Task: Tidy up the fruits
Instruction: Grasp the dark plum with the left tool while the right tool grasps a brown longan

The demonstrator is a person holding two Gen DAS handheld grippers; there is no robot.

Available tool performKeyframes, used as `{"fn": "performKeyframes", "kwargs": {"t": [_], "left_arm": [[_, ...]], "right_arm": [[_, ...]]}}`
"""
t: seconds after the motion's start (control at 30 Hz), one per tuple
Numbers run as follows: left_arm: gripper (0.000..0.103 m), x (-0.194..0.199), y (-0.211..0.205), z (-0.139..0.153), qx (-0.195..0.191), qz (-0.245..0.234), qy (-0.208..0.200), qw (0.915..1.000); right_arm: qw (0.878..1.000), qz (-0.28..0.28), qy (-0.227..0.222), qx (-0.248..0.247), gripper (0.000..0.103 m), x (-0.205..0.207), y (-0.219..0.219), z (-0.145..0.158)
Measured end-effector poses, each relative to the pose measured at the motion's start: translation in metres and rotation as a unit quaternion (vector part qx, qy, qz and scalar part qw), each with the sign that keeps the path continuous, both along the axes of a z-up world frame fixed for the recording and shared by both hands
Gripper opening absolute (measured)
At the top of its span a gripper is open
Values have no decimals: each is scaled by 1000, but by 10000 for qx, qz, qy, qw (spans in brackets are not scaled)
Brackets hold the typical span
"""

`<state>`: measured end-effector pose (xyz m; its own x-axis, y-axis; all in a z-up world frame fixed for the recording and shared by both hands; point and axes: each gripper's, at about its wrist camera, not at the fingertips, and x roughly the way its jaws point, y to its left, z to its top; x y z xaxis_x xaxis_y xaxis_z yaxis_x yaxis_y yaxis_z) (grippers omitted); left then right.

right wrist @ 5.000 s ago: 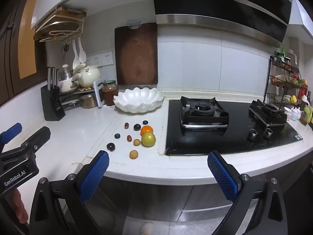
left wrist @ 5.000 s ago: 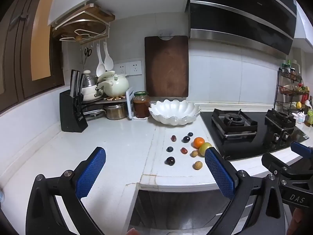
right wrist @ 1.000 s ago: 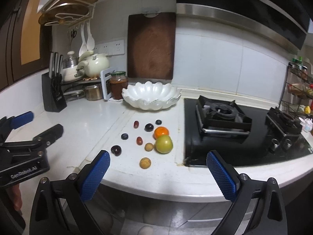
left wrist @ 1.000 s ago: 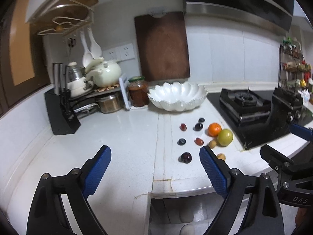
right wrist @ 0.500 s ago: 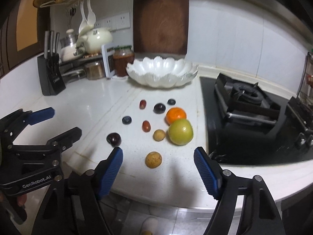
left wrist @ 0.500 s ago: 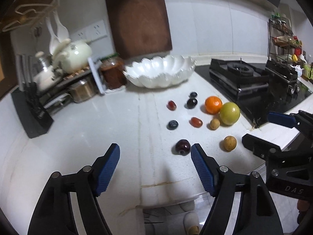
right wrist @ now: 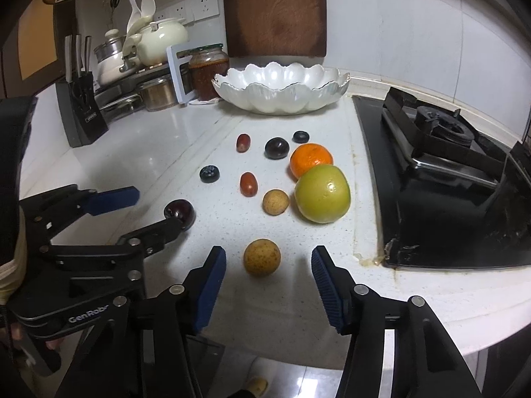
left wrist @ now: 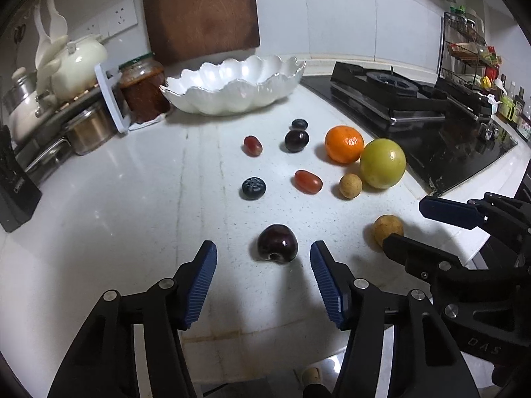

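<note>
Dim, cool indoor light from above, soft glare on the white desk and bowl, faint shadows under fruit, strong fisheye bending, black vignetted corners, slight edge softness

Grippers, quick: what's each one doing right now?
Left gripper: open, holding nothing, fingers either side of the dark cherry.
Right gripper: open, holding nothing, fingers flanking the tan longan.

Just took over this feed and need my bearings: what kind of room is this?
A home kitchen, most likely: a gas hob set into the white counter, a knife block, and a wooden chopping board against the tiled wall.
</note>
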<state>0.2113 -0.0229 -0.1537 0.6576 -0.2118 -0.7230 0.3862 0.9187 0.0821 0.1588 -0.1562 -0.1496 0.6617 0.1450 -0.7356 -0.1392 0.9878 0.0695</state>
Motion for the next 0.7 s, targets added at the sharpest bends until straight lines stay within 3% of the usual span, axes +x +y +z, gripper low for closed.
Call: {"fn": "performKeyframes", "kwargs": {"t": [0.13,0.47,0.7], "left_arm": [[54,8,-4,-5,-46,-45,98,9999],[30,16,-10,-14,-3,-43,310,9995],[29,16,-13,-14,2,54,333,9994]], "right_arm": [[9999,31,54,84,47,5,0,-4],[9995,125,229,161,31,12,0,-15],[9994,137,223,210,28,13,-1,-16]]}}
